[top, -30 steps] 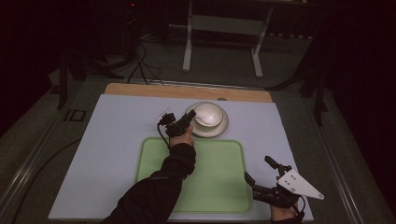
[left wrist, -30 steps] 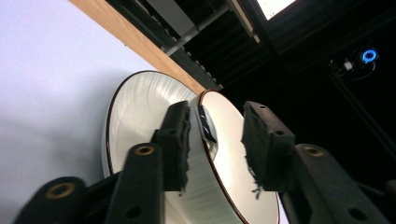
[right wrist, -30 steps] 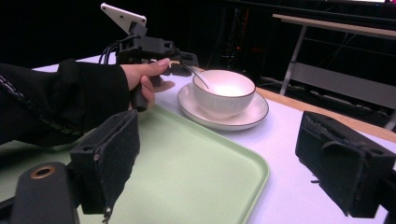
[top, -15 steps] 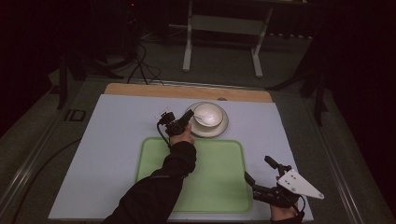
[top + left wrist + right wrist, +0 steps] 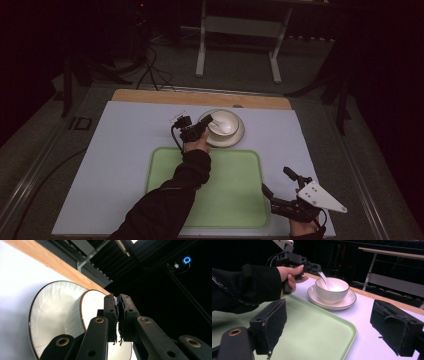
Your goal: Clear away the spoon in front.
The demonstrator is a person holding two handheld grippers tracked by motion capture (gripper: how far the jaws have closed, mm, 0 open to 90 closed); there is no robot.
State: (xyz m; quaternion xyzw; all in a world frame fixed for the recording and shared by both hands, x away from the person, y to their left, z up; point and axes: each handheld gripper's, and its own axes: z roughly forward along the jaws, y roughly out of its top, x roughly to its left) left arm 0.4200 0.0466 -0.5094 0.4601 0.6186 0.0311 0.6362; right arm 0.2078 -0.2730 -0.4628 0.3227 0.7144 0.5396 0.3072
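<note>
A white bowl (image 5: pixel 225 121) with a dark rim stands on a white plate (image 5: pixel 239 138) at the far middle of the table. A white spoon (image 5: pixel 324 278) leans in the bowl. My left gripper (image 5: pixel 205 122) reaches to the bowl's left rim, and its jaws have just been closing. They now stand shut on the spoon's handle, as the right gripper view shows at the left gripper (image 5: pixel 316 267). In the left gripper view the left gripper (image 5: pixel 117 299) has its pads pressed together in front of the bowl (image 5: pixel 93 302) and plate (image 5: pixel 52 315). My right gripper (image 5: pixel 275 180) rests open at the near right, nothing between its pads (image 5: pixel 273 322).
A light green tray (image 5: pixel 220 192) lies bare on the pale table cover (image 5: pixel 125 145) in front of the plate, under the left forearm. A wooden strip (image 5: pixel 150 96) edges the table's far side. A metal stand (image 5: pixel 240 25) is on the floor beyond.
Hardly anything has shifted: the left gripper stays at the bowl's left rim and the right gripper rests where it was beside the tray.
</note>
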